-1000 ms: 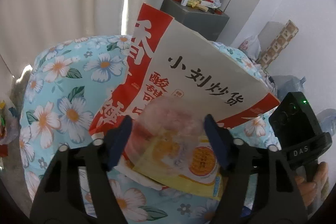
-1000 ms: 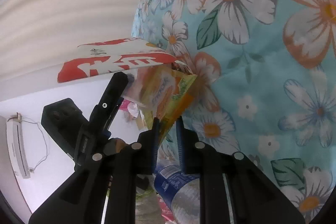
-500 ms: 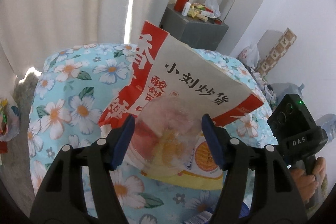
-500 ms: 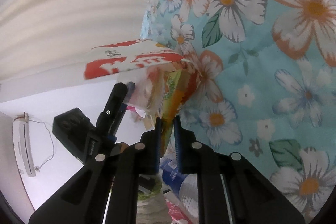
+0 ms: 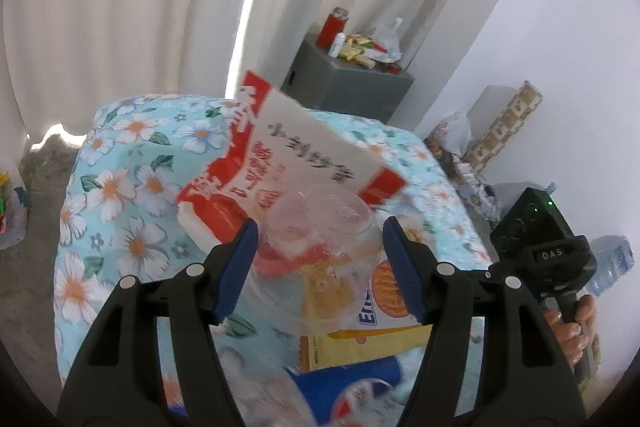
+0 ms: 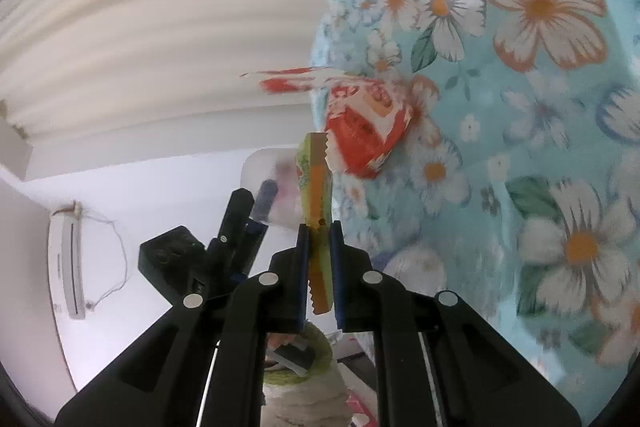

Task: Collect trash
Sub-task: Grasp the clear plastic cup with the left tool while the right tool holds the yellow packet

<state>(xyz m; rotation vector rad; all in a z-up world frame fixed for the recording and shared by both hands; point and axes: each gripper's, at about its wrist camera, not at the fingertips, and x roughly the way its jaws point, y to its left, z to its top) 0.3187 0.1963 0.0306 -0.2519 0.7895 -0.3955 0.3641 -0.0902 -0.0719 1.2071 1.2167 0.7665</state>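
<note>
Left claw [image 5: 318, 269] has a clear plastic cup [image 5: 320, 251] sitting between its blue pads, which press its sides: grasped, and crumpled a little. Just beyond the cup lies the red-and-white paper bag [image 5: 288, 163] on the floral cloth [image 5: 120, 195], with a blue-labelled bottle [image 5: 344, 383] under the claw (blurred). Right claw [image 6: 320, 267] is clenched on the yellow snack wrapper [image 6: 316, 187], held edge-on and upright, the red bag just ahead of it, the left claw off to its left.
</note>
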